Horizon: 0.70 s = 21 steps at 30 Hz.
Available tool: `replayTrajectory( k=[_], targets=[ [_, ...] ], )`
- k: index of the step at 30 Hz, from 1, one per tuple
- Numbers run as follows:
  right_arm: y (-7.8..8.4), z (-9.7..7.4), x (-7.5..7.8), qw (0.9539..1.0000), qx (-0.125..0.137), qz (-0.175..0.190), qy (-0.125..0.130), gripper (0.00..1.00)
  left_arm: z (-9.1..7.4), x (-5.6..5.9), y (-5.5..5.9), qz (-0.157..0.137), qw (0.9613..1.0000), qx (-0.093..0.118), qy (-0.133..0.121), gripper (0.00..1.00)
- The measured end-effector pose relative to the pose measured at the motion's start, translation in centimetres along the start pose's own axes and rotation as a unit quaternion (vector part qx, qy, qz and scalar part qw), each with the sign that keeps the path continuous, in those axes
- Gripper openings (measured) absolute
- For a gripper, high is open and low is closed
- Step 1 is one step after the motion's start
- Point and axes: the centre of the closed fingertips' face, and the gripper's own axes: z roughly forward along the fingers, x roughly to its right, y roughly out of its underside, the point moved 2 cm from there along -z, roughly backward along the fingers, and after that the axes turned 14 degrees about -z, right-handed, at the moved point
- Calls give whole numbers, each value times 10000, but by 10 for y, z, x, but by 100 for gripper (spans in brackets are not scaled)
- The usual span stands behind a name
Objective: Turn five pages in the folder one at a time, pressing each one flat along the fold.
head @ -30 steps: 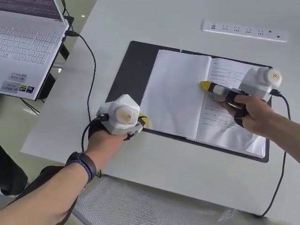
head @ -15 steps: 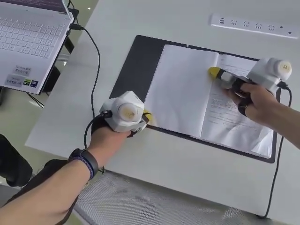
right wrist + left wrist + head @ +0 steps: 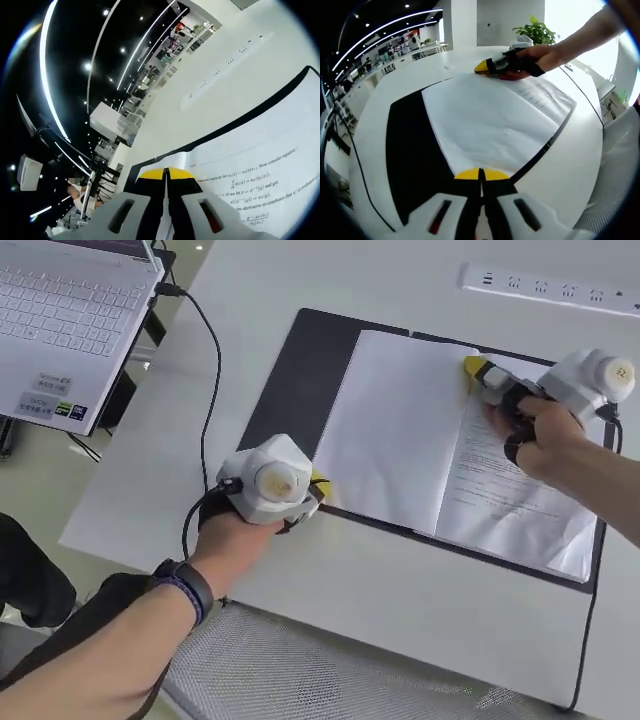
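Observation:
A black folder (image 3: 296, 380) lies open on the white table, a blank turned page (image 3: 395, 430) on its left half and a printed page (image 3: 510, 490) on its right. My right gripper (image 3: 471, 367) is shut, its yellow tips resting on the fold near the folder's top edge; its own view shows the tips (image 3: 166, 173) closed over the printed page (image 3: 260, 170). My left gripper (image 3: 318, 486) is shut and rests at the blank page's near left corner; in its own view the tips (image 3: 481, 174) touch the blank page (image 3: 485, 120), with the right gripper (image 3: 482, 66) far across.
An open laptop (image 3: 60, 320) sits at the far left, with a black cable (image 3: 205, 360) trailing past the folder. A white power strip (image 3: 550, 290) lies at the back right. The table's front edge (image 3: 300, 615) runs just below the folder.
My right gripper has slid along the fold from the page's middle toward the folder's top edge. The left gripper has stayed at the near corner; the head camera has shifted.

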Motion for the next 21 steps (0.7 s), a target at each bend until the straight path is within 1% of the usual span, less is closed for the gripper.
replayTrajectory(
  k=[5, 10, 14, 16, 18, 21],
  targets=[
    [-9, 11, 10, 9995, 200, 195, 138, 0, 1, -1, 1, 2, 10000, -1, 9, 0],
    [-14, 19, 12, 9995, 224, 133, 193, 0, 2, -1, 1, -6, 10000, 4, -9, 0],
    [-13, 17, 10, 9996, 209, 73, 165, 0, 2, -1, 1, -5, 10000, 6, -12, 0],
    [-12, 16, 10, 9997, 170, 65, 131, 0, 2, -1, 1, -3, 10000, 4, -11, 0],
    [-9, 14, 7, 9999, 98, -48, 55, 0, 2, -1, 1, 12, 10000, 0, -14, 0],
    [-6, 10, 4, 10000, 35, -43, 5, 0, 1, 0, 1, 11, 10000, 2, -22, 0]
  ],
)
